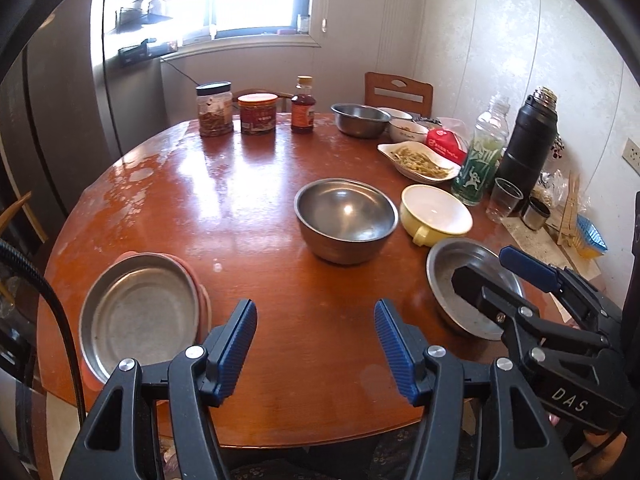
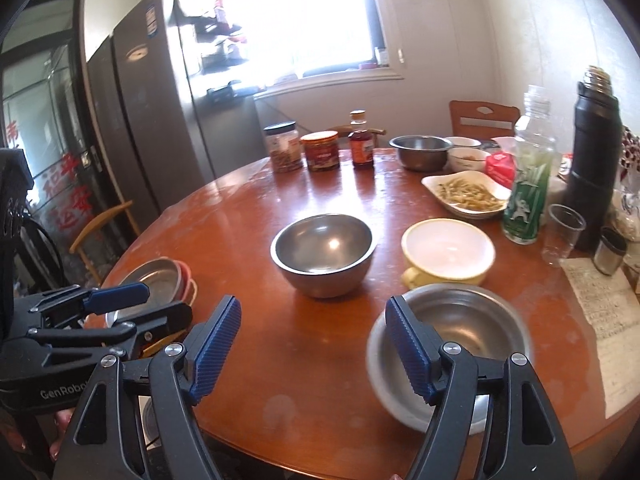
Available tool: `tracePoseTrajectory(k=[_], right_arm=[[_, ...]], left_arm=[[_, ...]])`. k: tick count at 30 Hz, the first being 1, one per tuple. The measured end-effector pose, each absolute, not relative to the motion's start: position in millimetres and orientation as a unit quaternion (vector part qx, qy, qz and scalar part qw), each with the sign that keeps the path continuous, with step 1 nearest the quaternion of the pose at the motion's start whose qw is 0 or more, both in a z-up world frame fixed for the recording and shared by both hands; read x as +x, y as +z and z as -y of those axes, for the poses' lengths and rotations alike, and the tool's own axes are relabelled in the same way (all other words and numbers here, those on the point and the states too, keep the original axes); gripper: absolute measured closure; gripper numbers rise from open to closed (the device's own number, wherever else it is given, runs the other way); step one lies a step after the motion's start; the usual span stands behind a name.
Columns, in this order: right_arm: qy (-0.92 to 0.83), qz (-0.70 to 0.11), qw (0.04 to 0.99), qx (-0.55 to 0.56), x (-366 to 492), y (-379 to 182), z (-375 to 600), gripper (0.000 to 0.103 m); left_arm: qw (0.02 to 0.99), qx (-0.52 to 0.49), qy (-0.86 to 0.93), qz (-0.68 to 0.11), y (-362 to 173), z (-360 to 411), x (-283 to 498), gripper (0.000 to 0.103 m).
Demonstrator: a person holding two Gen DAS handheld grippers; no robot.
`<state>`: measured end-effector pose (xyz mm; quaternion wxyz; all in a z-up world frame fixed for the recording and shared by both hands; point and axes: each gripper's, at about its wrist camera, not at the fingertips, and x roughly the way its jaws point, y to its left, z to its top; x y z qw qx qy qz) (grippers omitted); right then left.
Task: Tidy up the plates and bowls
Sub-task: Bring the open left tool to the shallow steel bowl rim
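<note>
while both sets of fingers hang spread and empty, the right gripper (image 2: 312, 344) is nearer the steel dish (image 2: 472, 320), which lies just right of its fingers on the counter (image 2: 320, 360).

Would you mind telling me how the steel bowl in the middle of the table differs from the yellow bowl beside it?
The steel bowl is bare grey metal, while the yellow bowl is pale yellow outside and white inside. The steel bowl has a plain rounded wall; the yellow bowl has a small handle on the side facing the cameras. The steel bowl looks deeper, the yellow bowl shallower with straighter sides. Both stand upright and empty on the wooden table, apart from each other.
</note>
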<state>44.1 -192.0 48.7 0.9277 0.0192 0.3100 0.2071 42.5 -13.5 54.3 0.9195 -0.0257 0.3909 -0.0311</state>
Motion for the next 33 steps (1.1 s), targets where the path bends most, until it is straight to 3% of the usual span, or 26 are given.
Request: tracePoseTrajectory(k=[33], right_arm=[[0.058,-0.397,0.912,0.082,98,-12,317,0.027]], left_arm=[[0.863,-0.039,-0.138,-0.484,-2,97,123,0.042]])
